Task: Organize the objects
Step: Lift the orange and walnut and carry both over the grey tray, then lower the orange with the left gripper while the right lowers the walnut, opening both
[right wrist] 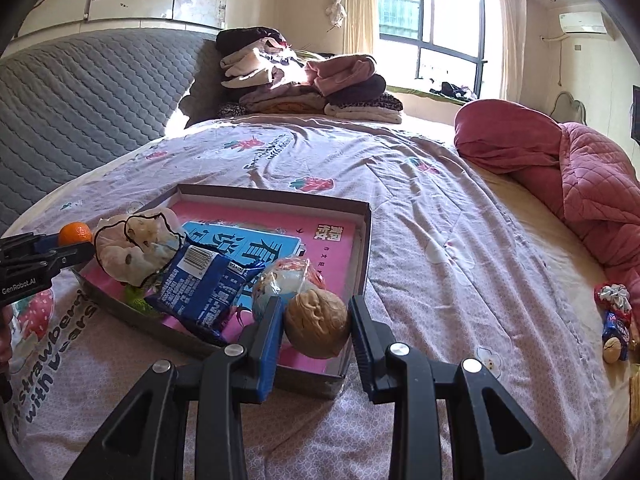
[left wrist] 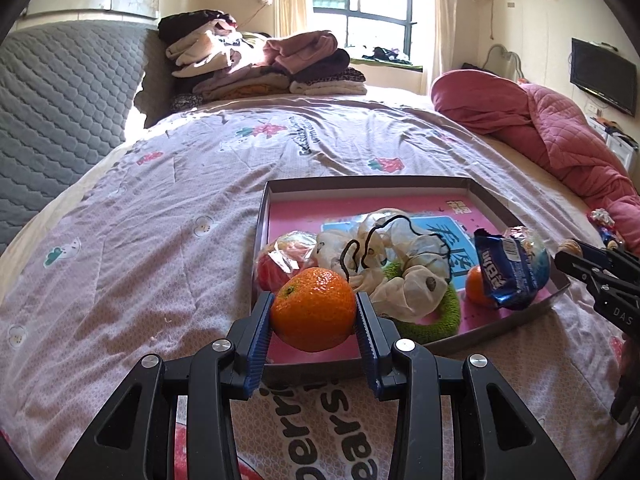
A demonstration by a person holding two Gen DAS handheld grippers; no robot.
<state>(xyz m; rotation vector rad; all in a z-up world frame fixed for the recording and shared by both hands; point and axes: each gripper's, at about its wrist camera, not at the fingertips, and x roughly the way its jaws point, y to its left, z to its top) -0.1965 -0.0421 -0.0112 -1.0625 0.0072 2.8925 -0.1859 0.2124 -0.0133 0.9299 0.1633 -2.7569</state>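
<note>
We see our left gripper (left wrist: 314, 312) at the bottom centre of its frame, its blue-padded fingers closed against both sides of a tangerine (left wrist: 313, 309) that hangs over the near left corner of the tray (left wrist: 364, 184). In the right wrist view, our right gripper (right wrist: 314, 320) sits at lower centre with a walnut (right wrist: 317, 323) between its fingers; the left pad touches the shell, while a thin gap shows on the right, so we cannot tell whether it is truly clamped. The walnut is above the tray's near right corner. Inside the tray lie a blue snack packet (right wrist: 200, 284), a white cloth bag with black cord (left wrist: 394, 264), a green knitted ring (left wrist: 436, 316), a second tangerine (left wrist: 476, 286) and a wrapped red fruit (left wrist: 276, 264). The tray rests on the pink bedspread (left wrist: 160, 240), mid-frame.
</note>
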